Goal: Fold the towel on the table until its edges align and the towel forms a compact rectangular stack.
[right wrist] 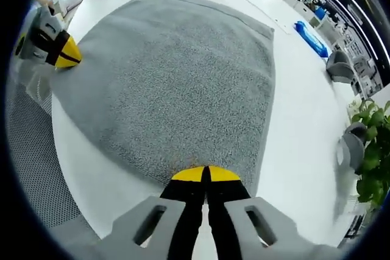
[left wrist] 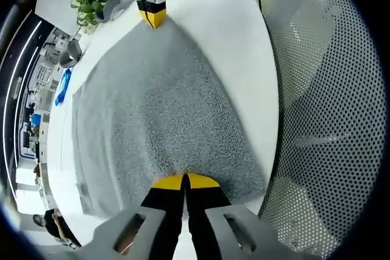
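Towel [right wrist: 183,71] flat on counter [right wrist: 298,120], unfolded; I have left hand-held gripper [left wrist: 184,180] and right hand-held gripper [right wrist: 206,173] clenched on near corners; all folds remain.

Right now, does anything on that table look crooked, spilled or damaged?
Nothing stands out. The grey towel lies spread on the white table, unfolded, with the left gripper and right gripper each shut on a near corner. No spills or tears visible.
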`<state>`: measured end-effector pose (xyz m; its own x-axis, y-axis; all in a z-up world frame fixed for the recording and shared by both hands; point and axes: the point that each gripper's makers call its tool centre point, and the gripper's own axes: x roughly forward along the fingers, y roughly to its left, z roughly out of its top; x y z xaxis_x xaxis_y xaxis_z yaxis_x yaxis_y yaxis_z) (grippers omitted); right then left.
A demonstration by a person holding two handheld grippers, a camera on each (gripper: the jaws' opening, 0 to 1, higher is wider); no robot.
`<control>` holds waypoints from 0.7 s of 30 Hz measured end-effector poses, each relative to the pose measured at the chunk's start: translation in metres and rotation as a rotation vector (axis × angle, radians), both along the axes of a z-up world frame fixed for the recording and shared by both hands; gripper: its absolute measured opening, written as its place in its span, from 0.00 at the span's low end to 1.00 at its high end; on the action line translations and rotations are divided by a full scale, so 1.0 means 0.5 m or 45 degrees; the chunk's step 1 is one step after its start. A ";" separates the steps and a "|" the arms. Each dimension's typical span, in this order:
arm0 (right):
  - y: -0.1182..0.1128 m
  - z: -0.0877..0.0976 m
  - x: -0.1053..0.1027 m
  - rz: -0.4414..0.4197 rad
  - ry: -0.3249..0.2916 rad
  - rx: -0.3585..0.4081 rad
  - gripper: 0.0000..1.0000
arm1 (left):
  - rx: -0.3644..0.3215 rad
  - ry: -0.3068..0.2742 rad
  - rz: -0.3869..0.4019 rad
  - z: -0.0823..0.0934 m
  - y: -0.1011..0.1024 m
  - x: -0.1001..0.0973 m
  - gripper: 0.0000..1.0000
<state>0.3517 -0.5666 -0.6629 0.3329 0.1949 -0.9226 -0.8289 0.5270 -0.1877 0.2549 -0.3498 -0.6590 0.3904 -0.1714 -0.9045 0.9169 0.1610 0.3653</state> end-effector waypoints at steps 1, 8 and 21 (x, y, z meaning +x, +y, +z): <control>0.002 0.000 -0.003 0.001 -0.003 0.002 0.00 | -0.003 -0.001 0.007 0.000 0.002 0.001 0.00; 0.015 -0.001 -0.031 0.064 -0.054 -0.033 0.00 | 0.010 -0.032 -0.019 0.000 0.022 0.004 0.00; 0.024 0.001 -0.053 0.047 -0.082 0.007 0.00 | -0.009 -0.034 0.012 0.001 0.042 0.016 0.00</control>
<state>0.3250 -0.5545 -0.6625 0.3839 0.2133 -0.8984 -0.8340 0.4977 -0.2382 0.2630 -0.3285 -0.6583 0.4162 -0.1737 -0.8925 0.9052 0.1720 0.3887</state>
